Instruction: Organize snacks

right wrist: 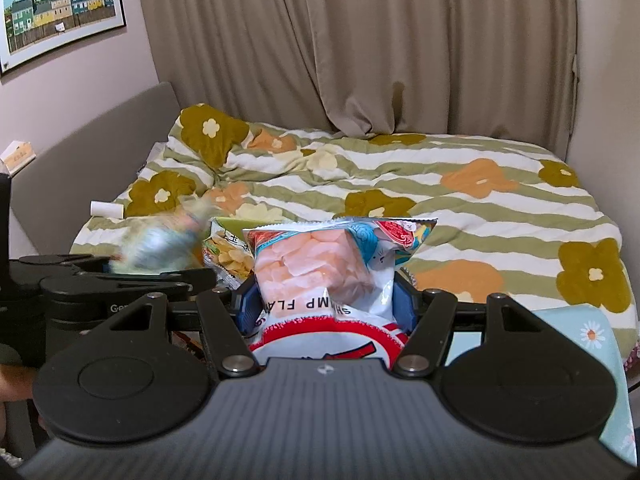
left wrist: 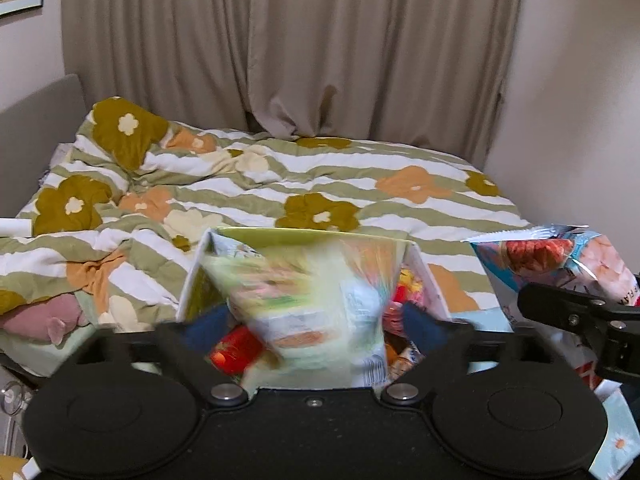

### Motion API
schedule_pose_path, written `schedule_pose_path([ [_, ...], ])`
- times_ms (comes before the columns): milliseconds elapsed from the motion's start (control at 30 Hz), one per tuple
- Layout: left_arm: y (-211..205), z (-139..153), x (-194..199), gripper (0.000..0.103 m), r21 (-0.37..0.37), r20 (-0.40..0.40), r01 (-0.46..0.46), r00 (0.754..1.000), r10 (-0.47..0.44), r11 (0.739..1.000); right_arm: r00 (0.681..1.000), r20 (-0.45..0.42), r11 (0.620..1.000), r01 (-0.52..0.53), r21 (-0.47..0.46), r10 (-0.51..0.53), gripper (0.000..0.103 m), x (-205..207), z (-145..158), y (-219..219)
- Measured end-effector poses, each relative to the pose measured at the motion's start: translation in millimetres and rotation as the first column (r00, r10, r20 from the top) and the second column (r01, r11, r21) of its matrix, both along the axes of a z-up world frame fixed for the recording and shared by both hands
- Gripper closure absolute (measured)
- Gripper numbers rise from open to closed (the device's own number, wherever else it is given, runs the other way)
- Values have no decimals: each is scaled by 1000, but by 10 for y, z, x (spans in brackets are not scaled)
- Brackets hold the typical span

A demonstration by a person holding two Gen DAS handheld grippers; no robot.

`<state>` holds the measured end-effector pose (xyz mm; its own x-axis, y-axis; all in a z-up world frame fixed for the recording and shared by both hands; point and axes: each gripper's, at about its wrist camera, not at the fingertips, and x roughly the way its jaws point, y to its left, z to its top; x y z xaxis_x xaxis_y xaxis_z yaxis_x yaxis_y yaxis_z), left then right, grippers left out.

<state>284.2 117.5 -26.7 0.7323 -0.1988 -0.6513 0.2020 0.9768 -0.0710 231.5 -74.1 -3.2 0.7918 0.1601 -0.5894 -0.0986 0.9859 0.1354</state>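
My left gripper [left wrist: 316, 320] is shut on a pale green snack bag [left wrist: 316, 304], blurred with motion, held above a white box [left wrist: 424, 276] with a green inner wall that holds red and orange snack packs [left wrist: 234, 350]. The same bag shows blurred in the right wrist view [right wrist: 160, 248]. My right gripper [right wrist: 326, 304] is shut on a shrimp-flavour chip bag [right wrist: 320, 264], held upright; it also shows at the right of the left wrist view [left wrist: 560, 264]. A bag of yellow chips [right wrist: 230, 256] lies in the box behind it.
A bed with a striped flower duvet [left wrist: 320, 184] fills the space ahead. Beige curtains [left wrist: 300, 40] hang behind. A light blue daisy-print cloth [right wrist: 580, 328] lies at the right. A grey headboard [right wrist: 100, 148] and framed picture [right wrist: 60, 8] are at left.
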Motion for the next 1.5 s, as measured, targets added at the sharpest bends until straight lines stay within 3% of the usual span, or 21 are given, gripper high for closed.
schedule_pose_path([
  [133,66,-13,-69,0,18,-1,-12,1000,12,1000,1000,-12,1000,-14,4,14,24,104,-27,-13],
  [433,400,-11,-357,0,-48,-31,-122,992,121,991,998,-19,998,-67,13,67,24,155,-16,71],
  [633,530,76,-526,0,-43,-15,-166,986,166,985,992,-3,992,-124,19,124,21,153,16,293],
  [667,546,86,-560,0,-37,-12,-172,985,172,984,991,-4,991,-134,19,134,20,149,6,339],
  [767,592,76,-638,0,-25,-12,-182,983,182,983,990,-1,990,-138,35,138,0,129,-61,445],
  [800,604,60,-663,0,-22,-15,-183,983,183,983,991,4,990,-133,38,133,0,118,-95,474],
  [1167,678,-82,-925,0,-19,-46,-138,990,137,990,995,7,995,-95,23,95,0,-221,-194,536],
  [1500,489,391,-1442,0,2,72,-117,991,117,993,992,113,998,-55,26,52,0,-837,255,304],
])
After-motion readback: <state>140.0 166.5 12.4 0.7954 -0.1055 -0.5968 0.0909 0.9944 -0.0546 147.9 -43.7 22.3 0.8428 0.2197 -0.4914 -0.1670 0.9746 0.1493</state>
